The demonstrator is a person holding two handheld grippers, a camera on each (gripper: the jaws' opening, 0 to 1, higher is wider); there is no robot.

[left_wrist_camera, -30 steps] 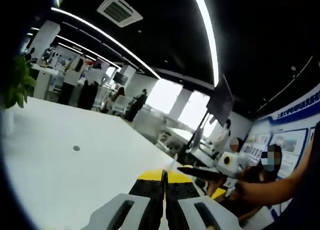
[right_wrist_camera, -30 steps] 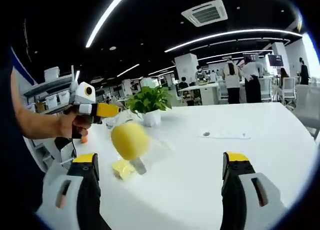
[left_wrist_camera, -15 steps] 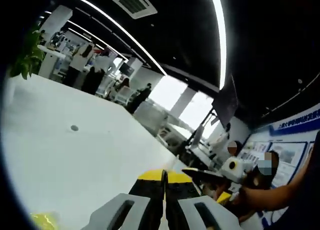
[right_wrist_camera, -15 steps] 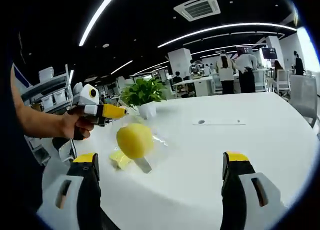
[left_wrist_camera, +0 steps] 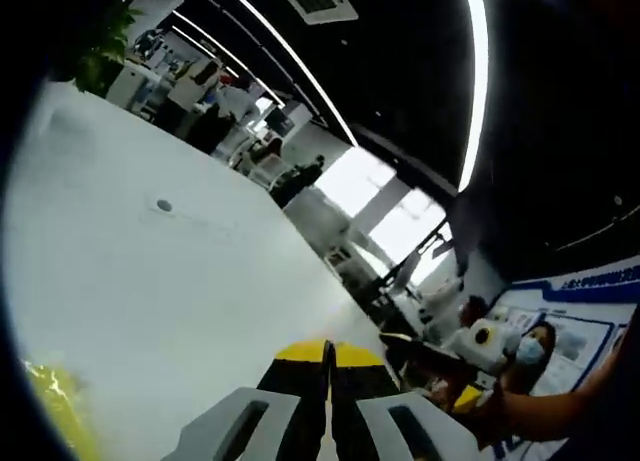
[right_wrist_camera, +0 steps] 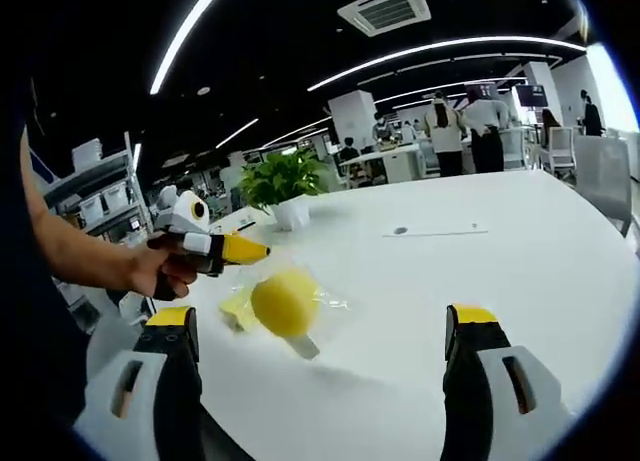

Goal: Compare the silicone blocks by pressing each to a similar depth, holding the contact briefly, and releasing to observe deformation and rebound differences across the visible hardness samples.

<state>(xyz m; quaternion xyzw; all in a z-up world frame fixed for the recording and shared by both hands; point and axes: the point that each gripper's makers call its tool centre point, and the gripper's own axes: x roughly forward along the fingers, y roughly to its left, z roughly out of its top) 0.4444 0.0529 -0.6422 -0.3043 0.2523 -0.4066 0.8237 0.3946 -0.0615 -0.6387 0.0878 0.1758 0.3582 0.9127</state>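
A rounded yellow silicone sample [right_wrist_camera: 285, 303] lies on the white table [right_wrist_camera: 450, 271] in clear wrapping, with a flat yellow piece [right_wrist_camera: 238, 306] beside it and a short grey stub under it. My right gripper [right_wrist_camera: 320, 326] stands open, its jaws wide apart on the near side of the sample. A hand holds my left gripper [right_wrist_camera: 262, 250] just up and left of the sample, and I cannot tell if it touches. In the left gripper view my left gripper [left_wrist_camera: 328, 353] is shut, with a yellow piece [left_wrist_camera: 55, 401] at the lower left edge. The right gripper [left_wrist_camera: 480, 346] shows at the right.
A potted green plant [right_wrist_camera: 280, 181] stands behind the sample. A small dark dot [right_wrist_camera: 400, 230] marks the tabletop further back. Shelves with boxes [right_wrist_camera: 95, 186] are at the left. People stand at desks [right_wrist_camera: 450, 141] far behind the table.
My left gripper has moved right and down, closer to the yellow sample. The left gripper view has tilted, bringing a yellow piece into its lower left edge. The right gripper stays open.
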